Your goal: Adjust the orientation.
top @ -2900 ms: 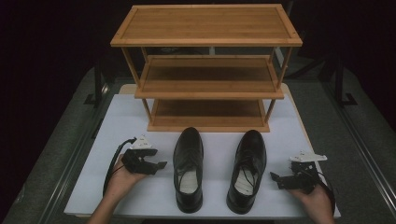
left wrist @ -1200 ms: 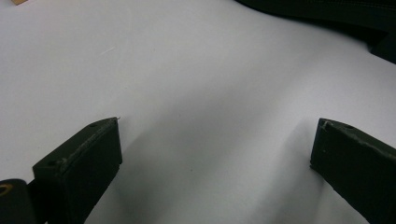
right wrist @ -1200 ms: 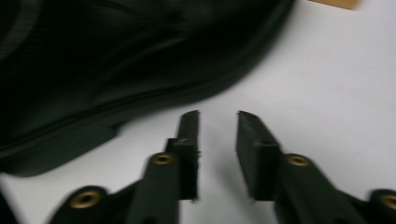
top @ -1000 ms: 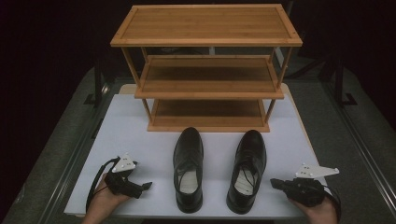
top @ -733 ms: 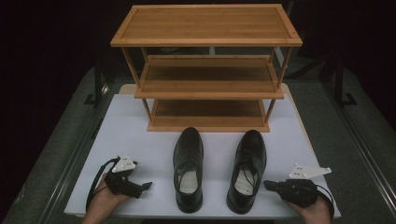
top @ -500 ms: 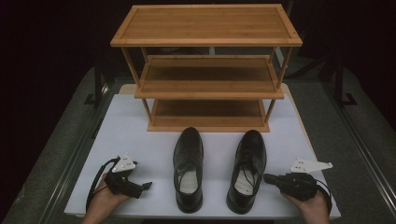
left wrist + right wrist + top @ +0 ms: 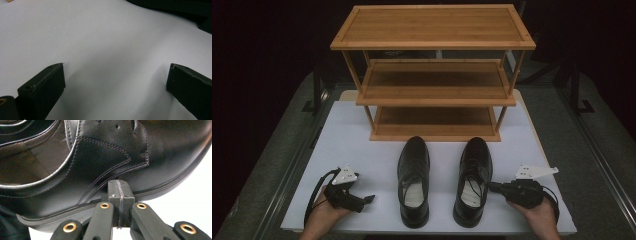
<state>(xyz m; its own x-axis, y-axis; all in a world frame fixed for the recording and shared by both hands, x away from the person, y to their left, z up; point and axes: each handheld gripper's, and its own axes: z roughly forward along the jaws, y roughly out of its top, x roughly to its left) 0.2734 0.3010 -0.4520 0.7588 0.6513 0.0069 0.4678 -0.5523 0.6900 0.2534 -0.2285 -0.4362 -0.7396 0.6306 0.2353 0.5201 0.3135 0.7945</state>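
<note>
Right gripper: my jaws are pressed together with nothing between them, and their joined tip sits against the outer side of the right-hand shoe, just above its welt. I judge I am nudging it sideways, not gripping it.

Right-hand black leather lace-up shoe: it stands on the worktop at about 5 o'clock from the rack's middle, toe pointing to 12 o'clock at the rack, heel towards me. My right gripper meets it from 3 o'clock, near the heel half.

Left-hand black leather lace-up shoe: it stands parallel to its mate at 9 o'clock of it, near but apart. Both toes face the rack, probably so each can slide straight in.

Left gripper: my jaws stand wide apart over bare white worktop, holding nothing. In the high view this gripper rests at 9 o'clock of the left-hand shoe, apart from it and aimed towards it, likely waiting its turn.

Three-tier wooden slatted shoe rack: it stands at 12 o'clock beyond the shoes, all shelves bare. Its bottom shelf opens just ahead of the toes.

White worktop: flat and smooth, so a pushed shoe should glide rather than tip.
</note>
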